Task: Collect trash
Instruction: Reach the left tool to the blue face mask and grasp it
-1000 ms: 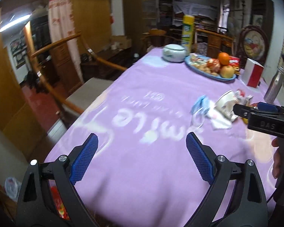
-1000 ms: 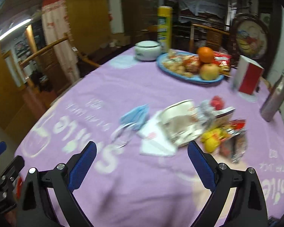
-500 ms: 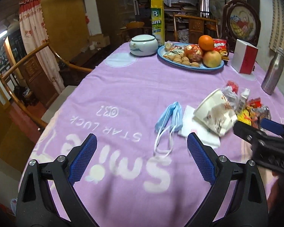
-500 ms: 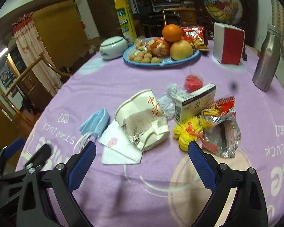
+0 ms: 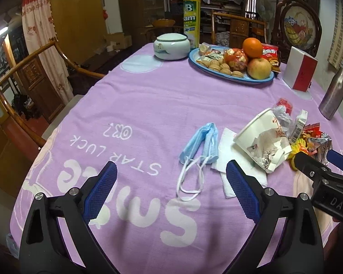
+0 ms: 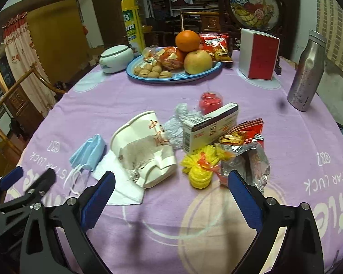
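Purple cloth with white lettering covers the round counter (image 6: 251, 89) edge to edge. On it, at the far side, sits one oval blue platter (image 6: 171, 78) piled with one orange, one apple, a red net bag, a snack packet and small walnuts. Beside it stand one tall yellow can (image 6: 132, 27), one pale glazed lidded jar (image 6: 115, 58), one white-and-red box (image 6: 258, 54) and one dimpled steel bottle (image 6: 306, 70).

Trash lies in a loose heap at the counter's middle. One crushed white paper cup (image 6: 146, 146) lies on its side, torn, with grey ash inside. It rests on one flat white napkin (image 6: 123, 187). Left of the napkin is one folded blue mask (image 5: 201, 142) with white ear loops. Right of the cup lie one small carton (image 6: 210, 127), one crinkled foil wrapper (image 6: 249, 159), one frilly yellow wrapper (image 6: 199, 166), one wad of clear plastic (image 6: 178, 123) and one small red cup (image 6: 210, 100).

Left tongs (image 5: 169, 191) hang wide apart, holding nothing, just short of the mask's loops. Right tongs (image 6: 171, 203) are likewise wide and bare, near the cup and yellow wrapper.
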Motion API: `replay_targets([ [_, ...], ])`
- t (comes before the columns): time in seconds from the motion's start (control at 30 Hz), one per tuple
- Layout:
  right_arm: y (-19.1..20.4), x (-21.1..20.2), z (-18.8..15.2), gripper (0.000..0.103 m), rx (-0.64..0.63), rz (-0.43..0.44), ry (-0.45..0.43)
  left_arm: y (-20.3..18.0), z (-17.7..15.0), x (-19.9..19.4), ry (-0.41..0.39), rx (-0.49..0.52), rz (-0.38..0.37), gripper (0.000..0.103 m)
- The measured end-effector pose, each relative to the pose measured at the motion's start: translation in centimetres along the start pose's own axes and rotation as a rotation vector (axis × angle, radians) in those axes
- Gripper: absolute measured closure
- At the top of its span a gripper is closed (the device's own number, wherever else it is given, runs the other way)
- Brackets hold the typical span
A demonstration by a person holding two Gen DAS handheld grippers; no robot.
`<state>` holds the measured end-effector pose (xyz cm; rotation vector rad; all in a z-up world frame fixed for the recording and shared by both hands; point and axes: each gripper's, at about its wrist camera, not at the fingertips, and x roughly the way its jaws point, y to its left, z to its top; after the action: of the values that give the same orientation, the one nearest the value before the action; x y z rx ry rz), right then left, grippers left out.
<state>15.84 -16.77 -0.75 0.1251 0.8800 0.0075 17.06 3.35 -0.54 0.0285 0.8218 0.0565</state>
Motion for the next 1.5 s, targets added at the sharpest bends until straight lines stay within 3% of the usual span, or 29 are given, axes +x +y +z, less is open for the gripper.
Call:
replay_targets([
  [0.6,-3.4,0.6,0.8,0.006,0.086,-0.066,0.018,-0.3,2.3,3.5,0.075,-0.023,0.035,0.010],
  [1.07,-4.5,1.1,0.9,0.006,0.144,-0.031,0.041,-2.4,3.0,8.4,0.162,0.028,0.054,0.010],
  [1.4,-4.4,1.1,0.8,0.006,0.156,-0.008,0.046,-3.3,2.4,11.0,0.211,0.041,0.021,0.010],
  [1.5,-4.4,1.1,0.8,0.006,0.159,-0.005,0.045,-3.7,2.3,10.9,0.211,0.053,0.005,0.017],
])
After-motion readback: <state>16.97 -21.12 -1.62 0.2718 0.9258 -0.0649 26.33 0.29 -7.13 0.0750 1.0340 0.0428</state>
